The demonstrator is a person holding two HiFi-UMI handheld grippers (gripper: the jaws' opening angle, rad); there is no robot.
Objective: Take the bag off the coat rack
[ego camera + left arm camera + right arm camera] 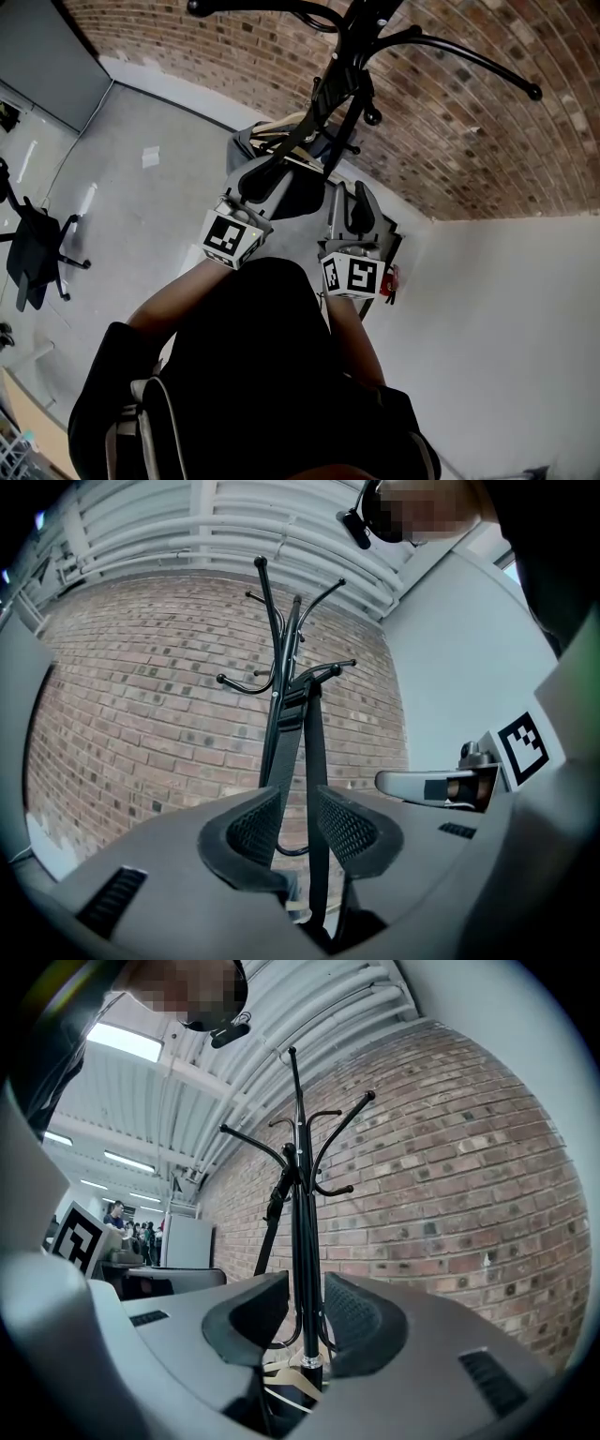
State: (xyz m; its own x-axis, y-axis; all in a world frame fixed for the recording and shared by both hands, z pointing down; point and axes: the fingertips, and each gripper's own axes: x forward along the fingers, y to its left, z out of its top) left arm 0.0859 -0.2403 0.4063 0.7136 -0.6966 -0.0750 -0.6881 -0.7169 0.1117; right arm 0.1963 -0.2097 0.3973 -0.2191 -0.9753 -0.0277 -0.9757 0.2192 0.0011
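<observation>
A black coat rack [361, 37] stands against the brick wall, seen from above in the head view. The bag's black straps [314, 112] hang from one of its hooks down to a dark bag [300, 192] low by the pole. My left gripper [258, 178] is at the straps. In the left gripper view its jaws [298, 832] stand open with one strap [316, 761] running up between them to the hook, close to the right pad. My right gripper [361, 211] is beside it. Its jaws [307, 1321] are open, and the rack pole [305, 1241] shows beyond the gap.
An office chair [33, 248] stands at the far left on the grey floor. A white wall [506, 328] closes the right side. Pale wooden pieces [291, 1377] lie at the rack's foot. People stand far off [117, 1213] in the room.
</observation>
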